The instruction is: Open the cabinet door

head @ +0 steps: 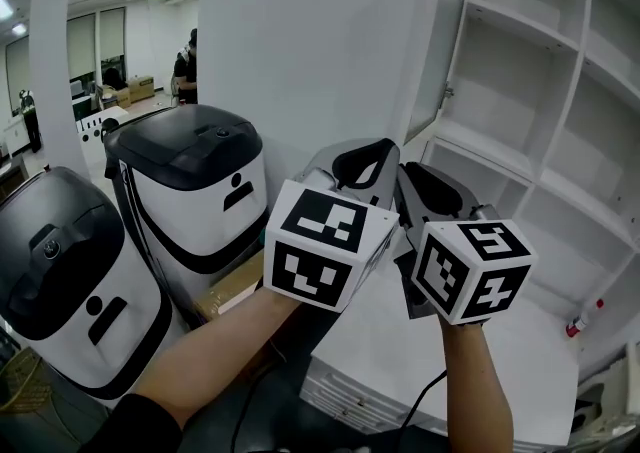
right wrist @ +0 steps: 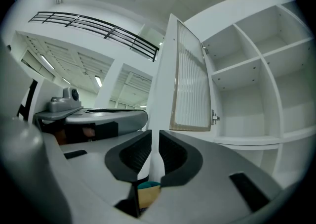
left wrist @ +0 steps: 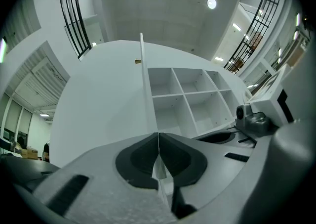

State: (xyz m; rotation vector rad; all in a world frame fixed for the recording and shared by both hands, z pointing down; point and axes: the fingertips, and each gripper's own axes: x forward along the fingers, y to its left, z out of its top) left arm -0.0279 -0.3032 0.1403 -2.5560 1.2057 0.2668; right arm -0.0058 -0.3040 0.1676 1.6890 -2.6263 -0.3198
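The white cabinet has its shelves bare to view. Its door, with a ribbed pane, is swung out on a hinge. In the left gripper view the door is edge-on, with a small wooden knob on its outer face. My left gripper is just below the door, jaws shut and empty. Beside it, my right gripper is closed to a thin slit and holds nothing. Only the distant door edge shows through the slit.
Two white-and-black machines stand at the left, with a cardboard box at their foot. A white ledge lies under the grippers. A small red-capped thing lies at the right. People stand far back.
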